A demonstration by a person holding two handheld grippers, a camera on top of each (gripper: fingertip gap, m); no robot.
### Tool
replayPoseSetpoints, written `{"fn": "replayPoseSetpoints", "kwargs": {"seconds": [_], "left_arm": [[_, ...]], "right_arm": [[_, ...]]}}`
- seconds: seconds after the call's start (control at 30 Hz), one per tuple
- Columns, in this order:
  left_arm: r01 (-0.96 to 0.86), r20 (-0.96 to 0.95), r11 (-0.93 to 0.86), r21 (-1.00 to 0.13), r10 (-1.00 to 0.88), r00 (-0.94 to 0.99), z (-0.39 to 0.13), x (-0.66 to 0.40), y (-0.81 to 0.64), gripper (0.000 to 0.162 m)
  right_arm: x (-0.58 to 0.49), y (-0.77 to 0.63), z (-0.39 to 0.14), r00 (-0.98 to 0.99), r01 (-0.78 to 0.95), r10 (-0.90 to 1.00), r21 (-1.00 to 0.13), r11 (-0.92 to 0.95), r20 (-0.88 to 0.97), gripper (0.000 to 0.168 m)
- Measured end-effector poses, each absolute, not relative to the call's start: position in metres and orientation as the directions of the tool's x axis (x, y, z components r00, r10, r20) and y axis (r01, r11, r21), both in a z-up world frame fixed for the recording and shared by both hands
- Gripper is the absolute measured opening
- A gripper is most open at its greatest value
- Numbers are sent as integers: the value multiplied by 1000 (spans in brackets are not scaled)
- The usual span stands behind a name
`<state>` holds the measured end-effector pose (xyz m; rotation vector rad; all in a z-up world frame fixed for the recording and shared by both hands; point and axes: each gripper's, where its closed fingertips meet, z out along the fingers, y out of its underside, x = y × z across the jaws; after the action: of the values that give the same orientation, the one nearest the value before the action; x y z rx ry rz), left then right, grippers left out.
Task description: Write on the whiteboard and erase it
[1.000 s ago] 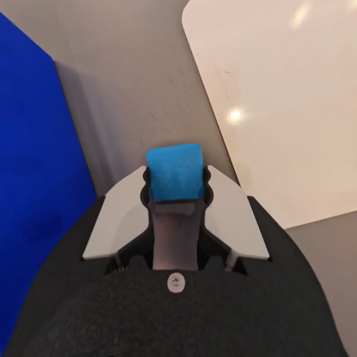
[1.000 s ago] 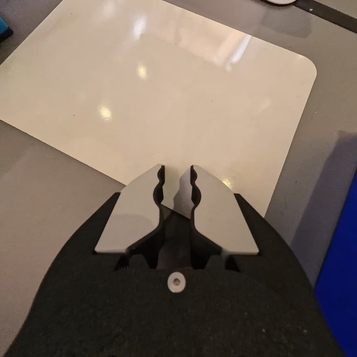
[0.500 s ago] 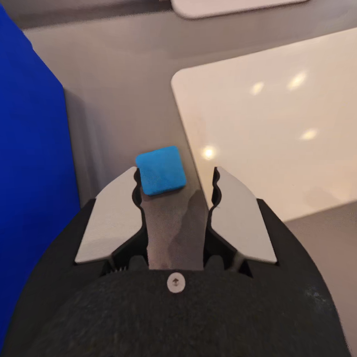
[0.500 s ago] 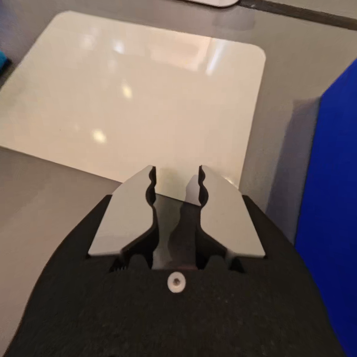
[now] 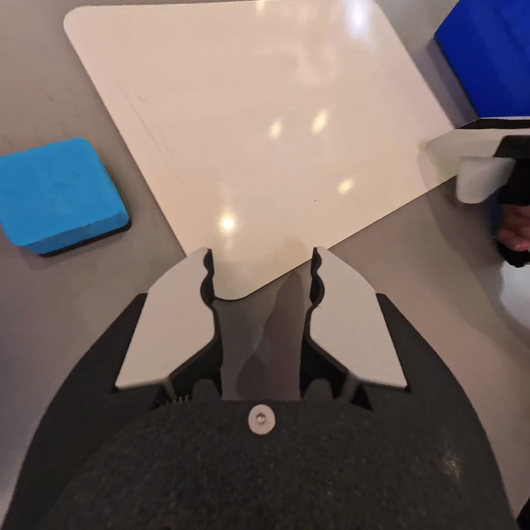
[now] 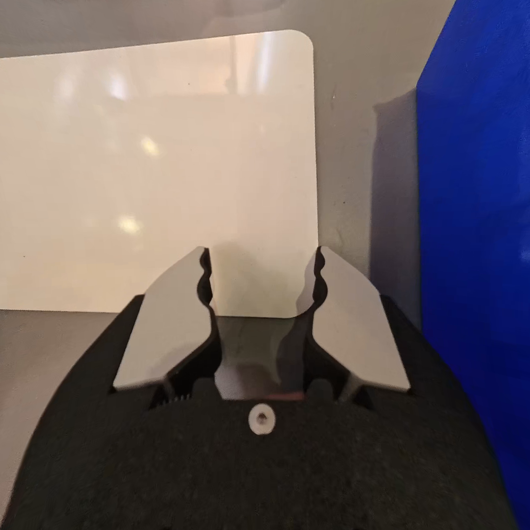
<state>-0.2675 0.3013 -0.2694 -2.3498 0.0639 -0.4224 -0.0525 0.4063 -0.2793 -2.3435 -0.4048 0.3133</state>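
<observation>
Change since earlier: the blue eraser [image 5: 58, 195], clamped between the left fingers a second ago, has been let go and is now seen lying flat on the grey table [image 5: 71, 301], off to the left of the left gripper [image 5: 262, 252]; the right jaws have been spread wider than before.
Left gripper: held above the near corner of the whiteboard [image 5: 258, 120], its fingers released and nothing gripped between them.
Right gripper [image 6: 262, 252]: parted as well and empty, aimed over the near right corner of the whiteboard [image 6: 157, 172]; in the left wrist view it is caught at the right edge [image 5: 470, 175], blurred, with part of a hand [image 5: 516, 229] seen behind it.
Eraser: set just beside the whiteboard's left edge, with a narrow strip of table between them; a dark base layer is visible under the blue foam.
Whiteboard: laid flat on the table, rounded at the corners, its glossy surface marked only by reflections of lights and a few tiny specks.
Blue panel [image 6: 473, 200]: stood to the right of the whiteboard, apart from its edge; also seen at the upper right of the left wrist view [image 5: 487, 57].
</observation>
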Motion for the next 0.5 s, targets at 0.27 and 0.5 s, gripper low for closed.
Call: {"fn": "replayPoseSetpoints", "kwargs": {"seconds": [0.27,0.5], "left_arm": [[167,426,-714,-680,-199,883,-247,-258,291,44],[82,182,-728,-681,-60,981,-262,-323,301,74]], "right_arm": [[-55,389,-282,906,262,420,-699,-665,-60,50],[-54,390,-283,889,282,452,-690,-666,-73,59]]}}
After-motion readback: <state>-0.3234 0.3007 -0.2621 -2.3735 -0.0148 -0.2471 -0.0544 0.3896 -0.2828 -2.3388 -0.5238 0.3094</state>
